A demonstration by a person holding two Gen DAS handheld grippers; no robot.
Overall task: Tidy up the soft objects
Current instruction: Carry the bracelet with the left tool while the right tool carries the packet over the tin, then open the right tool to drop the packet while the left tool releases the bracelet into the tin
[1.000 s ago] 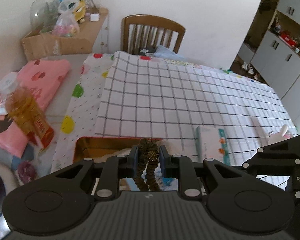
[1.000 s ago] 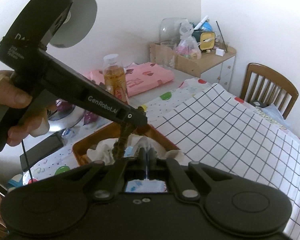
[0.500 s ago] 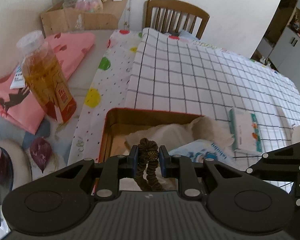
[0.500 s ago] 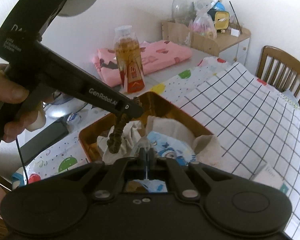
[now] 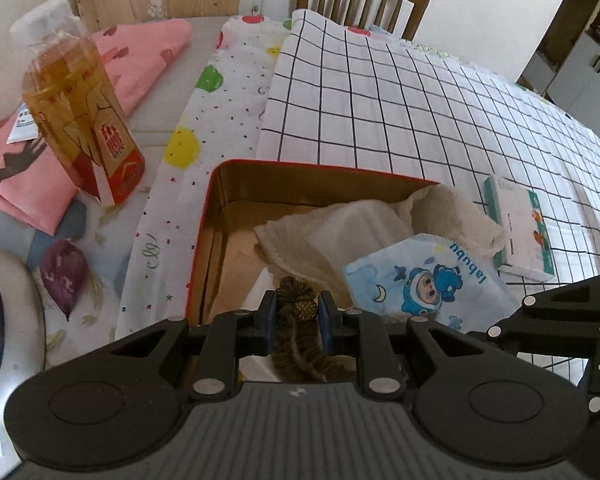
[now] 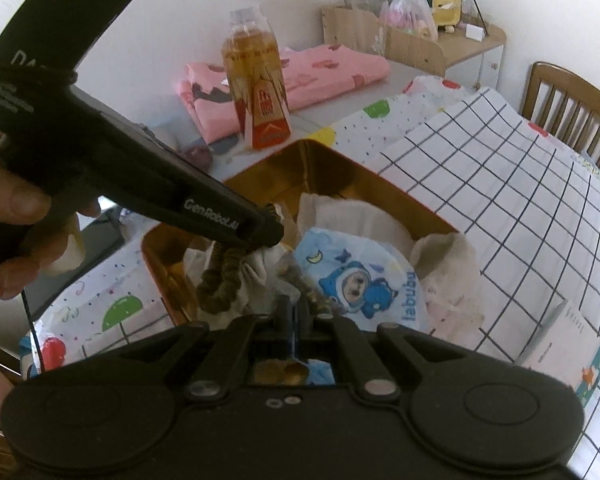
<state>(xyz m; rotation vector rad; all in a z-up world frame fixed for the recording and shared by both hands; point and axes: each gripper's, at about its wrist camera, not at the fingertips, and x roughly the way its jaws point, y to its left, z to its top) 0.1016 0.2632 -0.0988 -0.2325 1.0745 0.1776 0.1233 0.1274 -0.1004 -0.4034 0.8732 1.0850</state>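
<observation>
Checked cloth covers most of the table (image 5: 380,112), and near its left edge sits an open tin box (image 5: 216,216) with a red rim and gold walls, already holding a cream towel (image 5: 340,232) and a blue printed cloth (image 5: 420,284). The left gripper (image 5: 297,312) is clamped on a brown scrunchie (image 5: 296,300), pads pressing it from both sides; in the right wrist view the scrunchie's loop (image 6: 220,284) hangs straight down below the jaws, long axis vertical, over the box's near left corner beside the towel. So the thing to be stowed lies directly above its place, with the box floor under the dangling end. Judging from this, lowering a little and letting go should drop it inside the left wall. The right gripper (image 6: 294,316) has its fingers together on nothing visible, hovering over the box's near edge beside the blue cloth. The left one alone carries the load.
</observation>
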